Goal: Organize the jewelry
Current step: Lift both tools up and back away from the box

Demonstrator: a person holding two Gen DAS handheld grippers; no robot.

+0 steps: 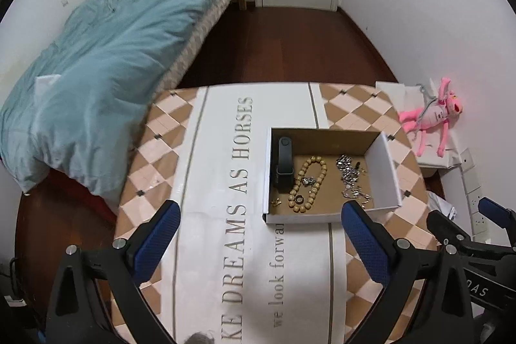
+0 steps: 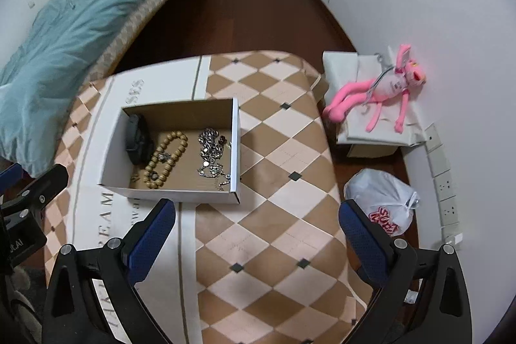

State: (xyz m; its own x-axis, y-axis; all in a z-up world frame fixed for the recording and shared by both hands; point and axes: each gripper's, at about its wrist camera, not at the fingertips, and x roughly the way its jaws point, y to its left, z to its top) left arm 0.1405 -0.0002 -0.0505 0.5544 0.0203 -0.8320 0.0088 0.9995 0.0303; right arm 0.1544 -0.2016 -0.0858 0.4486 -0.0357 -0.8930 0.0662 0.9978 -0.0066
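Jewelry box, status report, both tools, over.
Left tool open, empty, short of the jewelry box. Right tool open, empty. Bead bracelet, silver chains in the box. Nothing in the way.

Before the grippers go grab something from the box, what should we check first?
1. Left gripper open and empty: ok.
2. Right gripper open and empty: ok.
3. Box open on top, nothing blocking the way in: ok.
4. Wooden bead bracelet lying flat, easy to see: ok, though a small silver piece lies across it.
5. Silver chains separate from each other: not ok, they look piled together.
6. Black watch band clear of the beads: ok, it stands along the left wall.
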